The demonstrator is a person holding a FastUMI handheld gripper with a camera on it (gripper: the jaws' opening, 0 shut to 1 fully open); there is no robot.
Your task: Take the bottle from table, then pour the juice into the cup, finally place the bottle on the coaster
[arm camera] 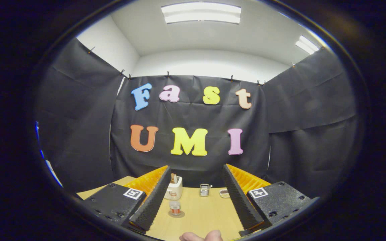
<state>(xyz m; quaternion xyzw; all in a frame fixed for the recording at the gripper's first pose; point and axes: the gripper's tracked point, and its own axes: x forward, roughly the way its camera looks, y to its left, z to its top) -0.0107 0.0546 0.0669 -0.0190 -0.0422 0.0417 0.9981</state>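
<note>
- Your gripper (pixel 196 187) had its fingers spread wide, nothing between them, hovering above the wooden table (pixel 199 214).
- A small bottle (pixel 175 208) with a reddish band stood on a round coaster (pixel 180 215), just beside the left finger.
- Beyond it sat a white cup (pixel 174 189), then a small metal container (pixel 205 189) and a small dish (pixel 224 193).
- Your fingertips (pixel 202 236) showed at the near table edge.

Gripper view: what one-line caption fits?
Open gripper hovers over a wooden table, bottle ahead between its jaws.
</note>
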